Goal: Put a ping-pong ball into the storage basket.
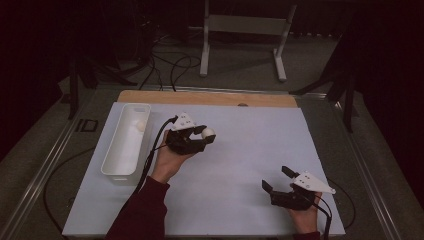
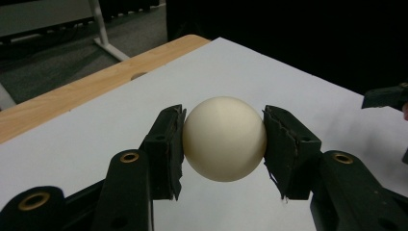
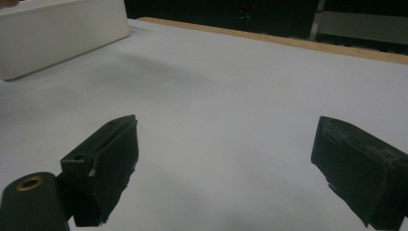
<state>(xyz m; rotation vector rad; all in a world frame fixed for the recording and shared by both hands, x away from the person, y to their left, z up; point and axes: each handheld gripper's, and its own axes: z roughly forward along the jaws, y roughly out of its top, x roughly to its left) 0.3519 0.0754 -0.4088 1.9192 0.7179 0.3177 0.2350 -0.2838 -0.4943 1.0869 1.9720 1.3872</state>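
The left gripper (image 1: 200, 136) is gripping a cream ball (image 1: 208, 133) above the white mat (image 1: 240, 170), just right of the white bin (image 1: 125, 141) holding another ball (image 1: 140, 126). The right gripper (image 1: 276, 179) is resting well apart, jaws wide and empty.

The ball (image 2: 224, 138) is plain cream-white with no markings, set between black pads (image 2: 168, 151) of the black left gripper (image 1: 206, 136), whose arms carry 2 brass-coloured rings. The right gripper (image 1: 276, 179) is black too, with a pale grey plate on top. The tray (image 1: 111, 162) is white, the table sheet (image 1: 240, 165) pale bluish-white edged by light wood, and the sleeve (image 1: 142, 212) dark red.
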